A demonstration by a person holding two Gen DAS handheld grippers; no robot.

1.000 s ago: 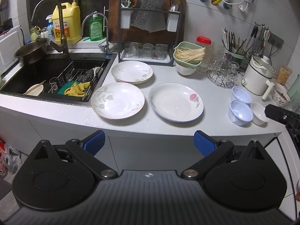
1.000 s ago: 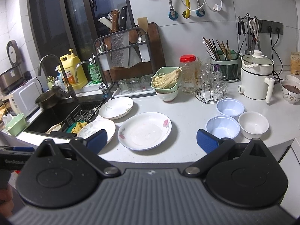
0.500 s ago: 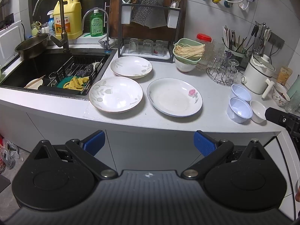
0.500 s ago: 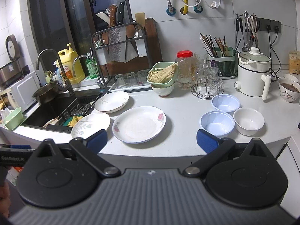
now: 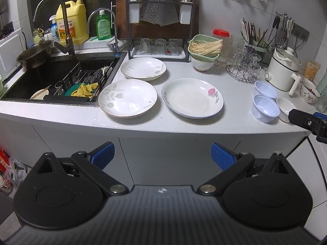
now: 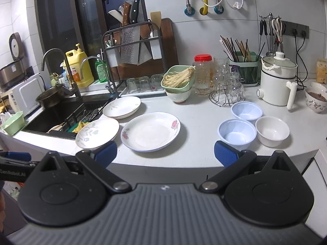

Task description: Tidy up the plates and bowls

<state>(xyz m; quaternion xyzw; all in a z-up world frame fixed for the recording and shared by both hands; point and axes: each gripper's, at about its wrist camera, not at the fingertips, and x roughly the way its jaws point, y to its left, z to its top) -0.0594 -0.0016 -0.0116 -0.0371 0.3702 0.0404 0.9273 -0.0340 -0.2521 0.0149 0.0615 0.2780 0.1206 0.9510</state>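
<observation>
Both views drew nearer; left claw (image 5: 162,156) and right claw (image 6: 165,154) gape, empty.

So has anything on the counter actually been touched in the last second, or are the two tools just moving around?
Nothing was touched. Only the viewpoints shifted slightly: both hand-held grippers drifted, the left hand-held gripper and right hand-held gripper open and empty throughout. The three plates, including the rose plate, and the three small bowls, such as the white bowl, sit where they were.

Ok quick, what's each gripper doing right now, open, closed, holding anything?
Left gripper: open, holding nothing, short of the counter.
Right gripper: open, holding nothing, at the counter edge.
</observation>
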